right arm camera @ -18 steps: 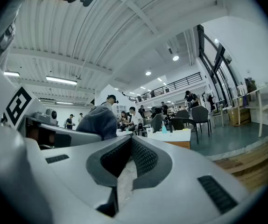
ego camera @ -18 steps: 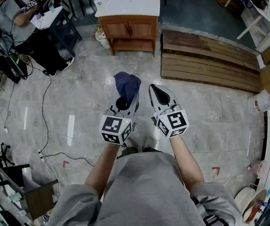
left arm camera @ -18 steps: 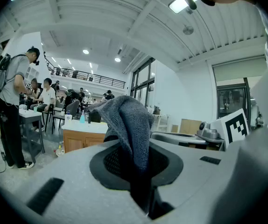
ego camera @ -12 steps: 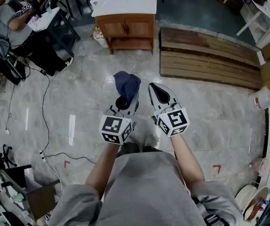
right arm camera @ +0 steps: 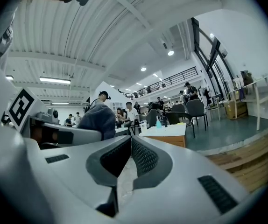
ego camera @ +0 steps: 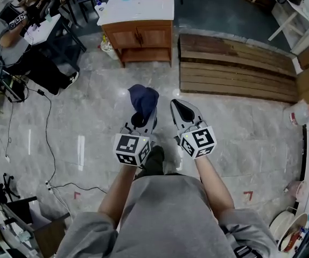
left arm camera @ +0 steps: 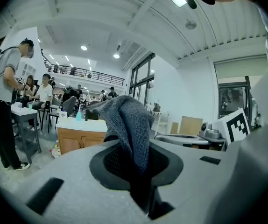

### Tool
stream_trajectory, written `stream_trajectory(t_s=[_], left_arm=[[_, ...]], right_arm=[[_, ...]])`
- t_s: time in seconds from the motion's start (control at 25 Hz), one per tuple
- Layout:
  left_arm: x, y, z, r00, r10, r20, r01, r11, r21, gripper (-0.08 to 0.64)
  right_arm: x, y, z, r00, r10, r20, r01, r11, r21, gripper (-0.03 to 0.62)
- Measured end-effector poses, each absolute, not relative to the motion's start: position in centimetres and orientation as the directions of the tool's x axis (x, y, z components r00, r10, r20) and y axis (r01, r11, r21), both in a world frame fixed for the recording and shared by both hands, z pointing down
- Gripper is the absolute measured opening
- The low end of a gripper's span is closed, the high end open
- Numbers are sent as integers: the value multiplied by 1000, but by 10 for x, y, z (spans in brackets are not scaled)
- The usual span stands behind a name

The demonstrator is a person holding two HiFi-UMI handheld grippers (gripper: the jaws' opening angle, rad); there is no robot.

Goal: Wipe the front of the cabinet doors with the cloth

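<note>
Head view: marble floor [ego camera: 90, 106], distant wooden cabinet [ego camera: 144, 36]

Cloth [ego camera: 144, 98] is dark navy, cabinet [ego camera: 138, 36] is brown wood with a white top, floor [ego camera: 90, 106] is grey marble. Left gripper [ego camera: 142, 118] and right gripper [ego camera: 181, 107] are pale grey with black-and-white square markers.

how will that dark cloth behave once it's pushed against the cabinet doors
Probably floppy: the cloth droops over in folds above the left tool pinching it. Likely light, since one pinch holds it up. It should flatten against the cabinet doors rather than slide stiffly.
</note>
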State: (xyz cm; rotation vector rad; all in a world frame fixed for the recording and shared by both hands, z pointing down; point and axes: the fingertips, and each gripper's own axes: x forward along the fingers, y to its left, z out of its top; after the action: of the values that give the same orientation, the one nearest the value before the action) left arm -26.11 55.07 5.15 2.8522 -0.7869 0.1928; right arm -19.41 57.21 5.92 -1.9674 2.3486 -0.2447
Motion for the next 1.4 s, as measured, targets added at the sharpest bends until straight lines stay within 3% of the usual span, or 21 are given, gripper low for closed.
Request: stream_trajectory(t_s=[1.4], left_arm=[[-183,299,95,896,-379,230,-428,-875,226,63]], right_arm=[[-114,328,92,-86,-984,155,-977,53,-208,14]])
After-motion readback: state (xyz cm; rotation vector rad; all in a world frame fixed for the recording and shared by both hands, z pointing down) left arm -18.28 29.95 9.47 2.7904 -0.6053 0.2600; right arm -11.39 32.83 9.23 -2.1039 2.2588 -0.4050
